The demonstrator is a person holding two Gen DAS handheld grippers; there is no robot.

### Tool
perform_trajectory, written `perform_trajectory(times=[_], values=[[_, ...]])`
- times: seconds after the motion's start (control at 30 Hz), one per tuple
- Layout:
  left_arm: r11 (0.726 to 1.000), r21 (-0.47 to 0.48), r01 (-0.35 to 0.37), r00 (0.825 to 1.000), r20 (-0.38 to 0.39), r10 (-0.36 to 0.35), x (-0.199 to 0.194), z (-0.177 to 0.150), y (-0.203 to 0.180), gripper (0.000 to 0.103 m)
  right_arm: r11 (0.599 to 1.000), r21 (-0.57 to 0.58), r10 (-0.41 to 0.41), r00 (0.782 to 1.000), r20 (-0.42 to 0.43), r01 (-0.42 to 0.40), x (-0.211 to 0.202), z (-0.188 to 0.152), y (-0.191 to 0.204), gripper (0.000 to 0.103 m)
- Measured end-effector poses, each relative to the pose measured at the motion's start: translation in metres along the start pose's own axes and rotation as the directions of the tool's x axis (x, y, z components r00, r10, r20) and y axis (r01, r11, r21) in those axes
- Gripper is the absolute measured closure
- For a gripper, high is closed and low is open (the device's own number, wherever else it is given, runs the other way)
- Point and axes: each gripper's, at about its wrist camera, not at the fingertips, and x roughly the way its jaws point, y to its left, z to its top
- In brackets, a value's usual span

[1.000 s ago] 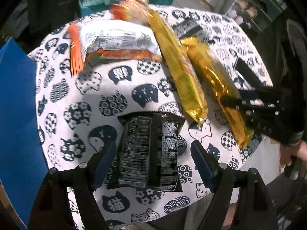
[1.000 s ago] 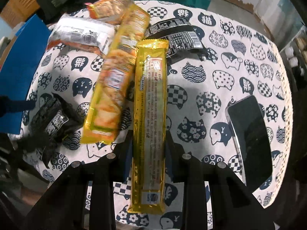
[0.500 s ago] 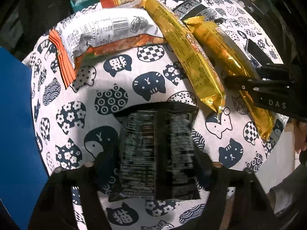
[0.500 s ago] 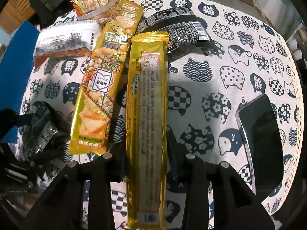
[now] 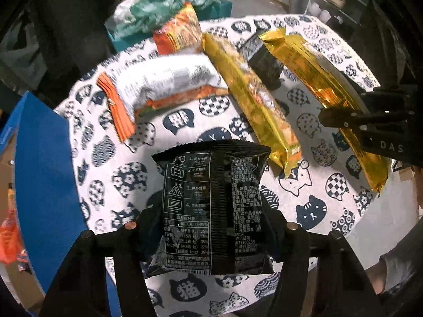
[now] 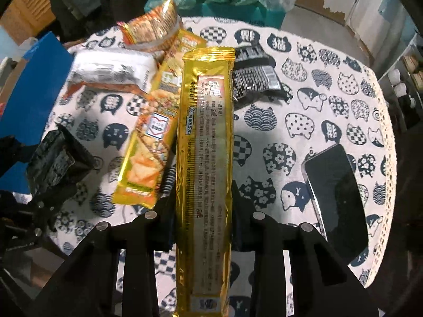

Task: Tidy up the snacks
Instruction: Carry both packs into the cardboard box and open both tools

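While both packets are lifted clear of the round tabletop (image 5: 312, 195) with its cat-patterned white cloth, the risks run from left to right. At the far left, a blue flat panel (image 5: 45, 163) stands just beside the table edge; what it is cannot be made out, and it is cut off by the frame. Next, the left hand-held gripper (image 5: 211, 227) has just been closing and now pinches the black crinkled foil snack bag (image 5: 211, 200) by its lower half; the puffy bag could slide out or burst if squeezed harder, and the contact of the pads is hidden behind the bag. Behind it lie a white-and-orange pillow-shaped packet (image 5: 164, 82), a small orange packet (image 5: 179, 37) and a long yellow packet with a printed front (image 5: 253, 100); these overlap, so a low swing could drag them. Further right, the right hand-held gripper (image 6: 203, 224) is clamped tight on the long gold foil snack packet (image 6: 205, 145) near its lower end, so the long free end may droop, twist or sweep the neighbours. A second black packet (image 6: 253, 76) is partly hidden behind it. At far right a dark glossy smartphone (image 6: 338, 198) lies near the table edge and could be knocked off.
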Motion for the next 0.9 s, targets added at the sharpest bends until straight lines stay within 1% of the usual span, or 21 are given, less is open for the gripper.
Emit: perform_trajectory(times=[0.17,0.3,0.53,0.7,0.9], values=[[1.000,0.001,-0.031,0.998,0.050,0.031,-0.021,-0.004,0.009,0.039,1.000,-0.006,0.003,1.000,0.019,-0.003,-0.018,0.002,0.002,0.072],[0.999,-0.023,-0.042,0.996,0.074,0.044,-0.038,-0.006,0.017,0.039,1.000,-0.010,0.012,0.999,0.035,-0.012,-0.028,0.000,0.009,0.072],[0.997,-0.063,-0.054,0.990,0.128,0.061,-0.068,-0.007,0.040,0.039,0.999,-0.037,0.040,0.997,0.064,-0.038,-0.046,0.009,0.036,0.072],[0.992,-0.091,-0.084,0.982,0.164,0.099,-0.089,-0.009,0.057,0.039,0.996,-0.063,0.064,0.995,0.077,-0.059,-0.056,0.018,0.055,0.072],[0.986,-0.128,-0.103,0.971,0.201,0.128,-0.109,-0.017,0.079,0.039,0.992,-0.100,0.086,0.992,0.093,-0.077,-0.067,0.031,0.081,0.072]])
